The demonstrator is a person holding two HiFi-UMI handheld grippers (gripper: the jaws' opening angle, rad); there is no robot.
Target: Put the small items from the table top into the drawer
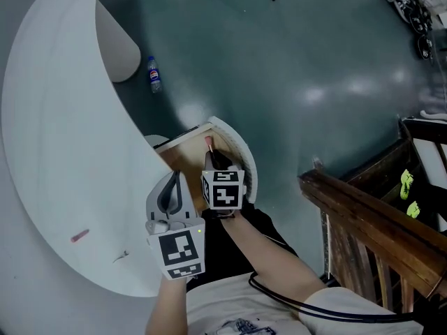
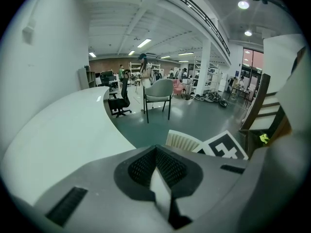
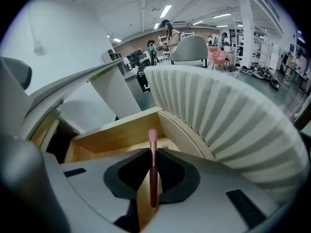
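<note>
Right gripper point(image 1: 212, 156) hung over the open drawer point(image 1: 183, 160), jaws pinching a slim brush point(image 3: 153, 174) with a dark red handle and a pink tip. The brush's long axis ran along the jaws, tip leading, aimed forward and down at the wooden drawer floor. The ribbed drawer front point(image 3: 233, 125) curved close on the right; the edge of the white surface point(image 1: 49, 152) overhung on the left. The gap between looked ample for so thin a thing, so a short drop and release should do.

Left gripper point(image 1: 171, 190) sat just beside the drawer, jaws pressed together on nothing. A small pink item point(image 1: 79, 236) lay on the surface, well apart to the left and nearer the left gripper
</note>
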